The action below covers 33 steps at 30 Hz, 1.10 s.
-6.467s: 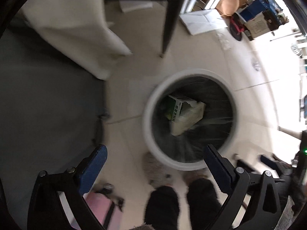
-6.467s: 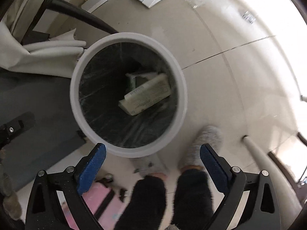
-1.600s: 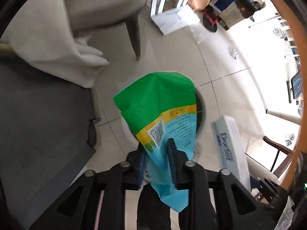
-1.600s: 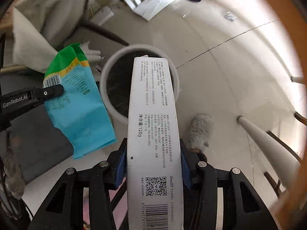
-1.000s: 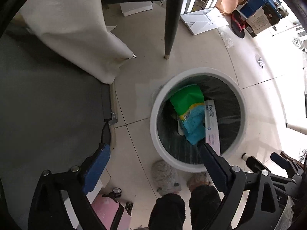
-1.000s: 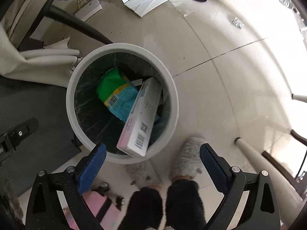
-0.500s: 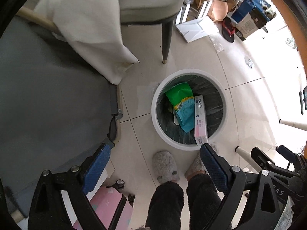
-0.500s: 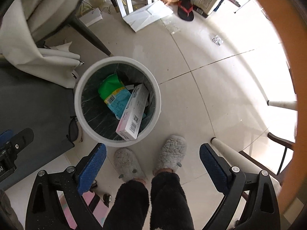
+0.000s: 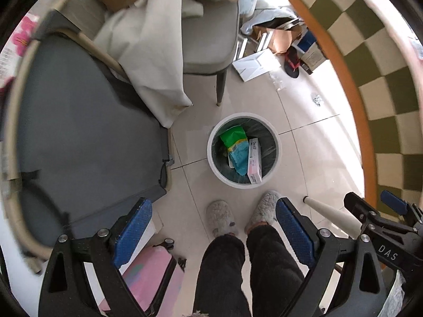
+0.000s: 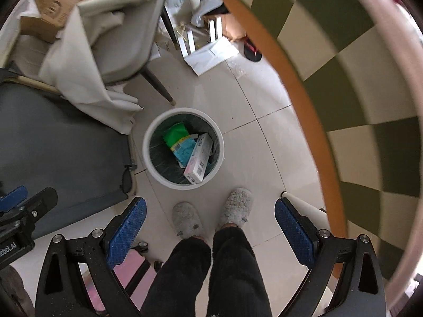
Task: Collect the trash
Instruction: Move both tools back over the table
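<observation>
Trash in the white bin on the floor, both grippers high above with nothing held

The white bin (image 9: 275, 155) (image 10: 148, 155) stands on pale tile just ahead of the person's grey slippers (image 9: 220, 218) (image 10: 185, 219); inside its dark liner a green and blue bag (image 9: 235, 145) (image 10: 179, 142) lies beside a long white and pink box (image 9: 254, 159) (image 10: 198, 161), the box leaning against the near rim. The left gripper (image 9: 213, 231) has its blue-padded fingers (image 9: 132, 231) spread wide apart and empty, and the right gripper (image 10: 210, 229) likewise, fingers (image 10: 293, 231) wide apart. Beyond the bin stands a grey chair (image 9: 208, 39) (image 10: 124, 50) draped with cream cloth (image 9: 156, 60) (image 10: 76, 79), and a checked tabletop (image 9: 370, 52) (image 10: 343, 66) curves past on the right
</observation>
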### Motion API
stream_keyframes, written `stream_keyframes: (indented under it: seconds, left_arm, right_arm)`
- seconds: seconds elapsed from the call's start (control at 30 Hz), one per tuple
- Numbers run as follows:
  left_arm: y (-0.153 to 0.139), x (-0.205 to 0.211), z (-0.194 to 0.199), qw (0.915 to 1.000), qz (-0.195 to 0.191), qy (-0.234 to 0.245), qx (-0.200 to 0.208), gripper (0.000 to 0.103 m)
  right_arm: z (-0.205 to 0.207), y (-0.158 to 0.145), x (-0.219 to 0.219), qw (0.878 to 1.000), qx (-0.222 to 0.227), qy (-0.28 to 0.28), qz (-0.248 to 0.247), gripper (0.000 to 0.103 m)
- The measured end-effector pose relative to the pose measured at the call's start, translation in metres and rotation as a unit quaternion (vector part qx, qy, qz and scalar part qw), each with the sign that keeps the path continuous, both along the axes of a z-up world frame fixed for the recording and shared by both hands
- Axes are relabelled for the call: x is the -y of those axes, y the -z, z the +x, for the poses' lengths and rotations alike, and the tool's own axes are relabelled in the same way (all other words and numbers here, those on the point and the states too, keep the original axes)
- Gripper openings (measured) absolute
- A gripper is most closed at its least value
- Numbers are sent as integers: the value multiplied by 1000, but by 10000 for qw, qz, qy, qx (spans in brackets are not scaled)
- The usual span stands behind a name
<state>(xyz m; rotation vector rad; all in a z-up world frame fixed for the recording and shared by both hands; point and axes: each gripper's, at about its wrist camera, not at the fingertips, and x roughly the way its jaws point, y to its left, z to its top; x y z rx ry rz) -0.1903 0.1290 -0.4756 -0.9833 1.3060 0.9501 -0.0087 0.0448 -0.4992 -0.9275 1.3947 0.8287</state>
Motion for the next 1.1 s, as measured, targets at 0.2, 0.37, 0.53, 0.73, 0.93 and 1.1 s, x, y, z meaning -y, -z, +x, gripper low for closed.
stream_keyframes:
  seconds: [0.2,0.37,0.53,0.73,0.93,1.1]
  left_arm:
    - [-67,18,-9,9998,160,78,130,96]
    - [-109,32,-19,9993,272,126,233,96]
    - [-148,39,-23,9985,472,188,210,96]
    - [-188,27,9,9946,895,435,308,96]
    - [-211,9,102,9852,1234,1119,405,101]
    - [-208,2,213,9729,1478,1757,283,103]
  right_arm:
    - [-11,-71,11,9999,-110,6,122,99]
    - [-26,-127,21,9994,-137,-141,272,99]
    - [-32,-168,28,9983,-300,-93,487,99]
    - [-6,-206,26,9945,-486,372,856,99]
    - [88,-231,37,9849,-273,1343,1056,99]
    - [219,-233,73,9668,195,2410,832,99]
